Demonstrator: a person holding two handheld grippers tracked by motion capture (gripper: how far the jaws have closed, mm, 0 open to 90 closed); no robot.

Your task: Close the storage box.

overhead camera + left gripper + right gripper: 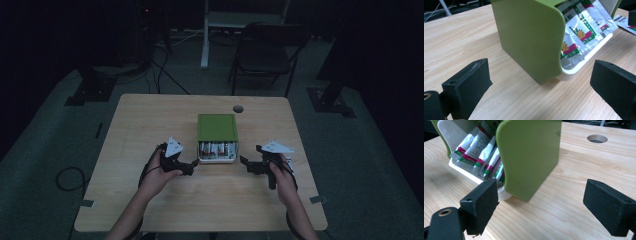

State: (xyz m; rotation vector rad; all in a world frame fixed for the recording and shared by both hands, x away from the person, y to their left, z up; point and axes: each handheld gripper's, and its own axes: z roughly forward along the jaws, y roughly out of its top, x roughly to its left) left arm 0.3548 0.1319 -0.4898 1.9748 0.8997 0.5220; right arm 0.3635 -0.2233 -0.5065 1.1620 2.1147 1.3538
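A green box (216, 127) with a white tray front stands in the middle of the wooden table (150, 120). Several silver sachets (216, 149) with green and pink print fill its open near side. My left gripper (194, 166) rests just left of the box's front corner, open and holding nothing; its view looks at the box's green side (531, 37) and the sachets (584, 32). My right gripper (243, 161) is open just right of the box front, facing the other green side (531, 155) and the sachets (479, 150).
A round cable hole (238, 108) lies in the table behind the box. A loose sachet (626, 22) lies flat on the table by the right hand. A dark chair (265, 50) and a white stand leg (205, 35) are beyond the table.
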